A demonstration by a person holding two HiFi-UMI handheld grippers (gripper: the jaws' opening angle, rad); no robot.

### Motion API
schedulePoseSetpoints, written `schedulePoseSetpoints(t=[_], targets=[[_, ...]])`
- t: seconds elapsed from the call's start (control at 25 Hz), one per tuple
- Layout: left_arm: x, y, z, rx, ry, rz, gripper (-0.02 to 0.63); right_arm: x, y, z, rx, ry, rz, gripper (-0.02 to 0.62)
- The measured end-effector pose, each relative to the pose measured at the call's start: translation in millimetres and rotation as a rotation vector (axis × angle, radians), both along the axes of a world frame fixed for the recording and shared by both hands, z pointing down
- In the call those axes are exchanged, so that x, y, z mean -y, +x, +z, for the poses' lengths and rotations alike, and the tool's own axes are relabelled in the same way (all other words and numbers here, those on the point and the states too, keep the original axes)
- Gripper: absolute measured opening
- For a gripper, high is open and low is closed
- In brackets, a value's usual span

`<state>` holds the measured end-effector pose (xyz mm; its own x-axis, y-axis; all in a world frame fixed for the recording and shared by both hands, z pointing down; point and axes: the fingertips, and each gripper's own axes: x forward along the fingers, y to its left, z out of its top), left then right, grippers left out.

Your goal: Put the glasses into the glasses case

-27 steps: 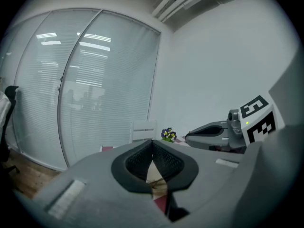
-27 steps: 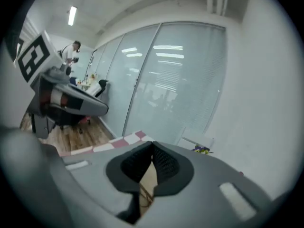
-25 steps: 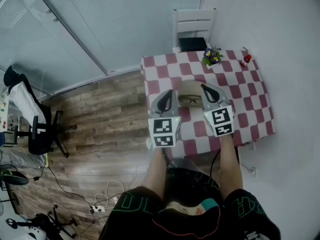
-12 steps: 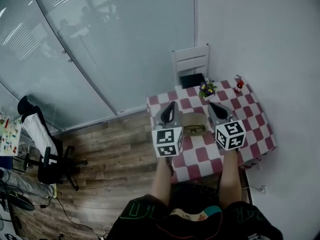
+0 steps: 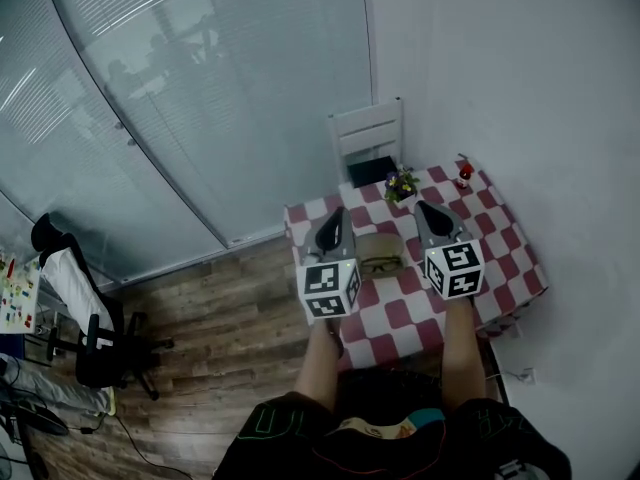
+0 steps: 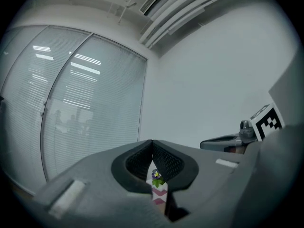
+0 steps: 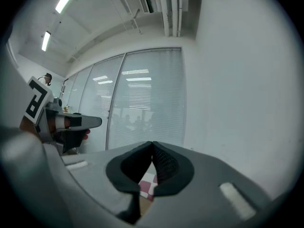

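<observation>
Glasses [image 5: 380, 264] sit in neither gripper: left gripper [image 5: 339, 214] and right gripper [image 5: 423, 208], jaws pressed together on nothing, hover either side of them at the tan glasses case [image 5: 377, 242], whether on or inside it I cannot tell, so any approach should be slow and light.

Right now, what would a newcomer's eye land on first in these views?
The red-and-white checkered table against the white wall stands out first. On it, dark-framed glasses lie on a tan glasses case, between the left gripper and the right gripper, both shut and empty.
</observation>
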<state>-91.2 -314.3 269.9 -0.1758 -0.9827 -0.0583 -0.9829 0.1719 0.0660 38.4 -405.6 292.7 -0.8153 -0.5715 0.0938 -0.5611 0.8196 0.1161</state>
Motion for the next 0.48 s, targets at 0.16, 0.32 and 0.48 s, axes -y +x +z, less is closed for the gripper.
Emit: schedulePoseSetpoints(t=[0.16,0.32,0.48], targets=[[-0.3,-0.7,-4.0,0.000,0.009,0.006,0.011,1.1,3.9,-8.6,0.026,0.021,0.029,0.003],[3.7,3.3,5.6,-0.002,0.004,-0.004,0.010,11.1,14.3,-7.7,0.048,0.037,0.059,0.003],[11.5,13.6,15.9,0.016,-0.002,-0.009,0.010,23.1,26.2,0.2,0.069,0.040,0.061,0.003]])
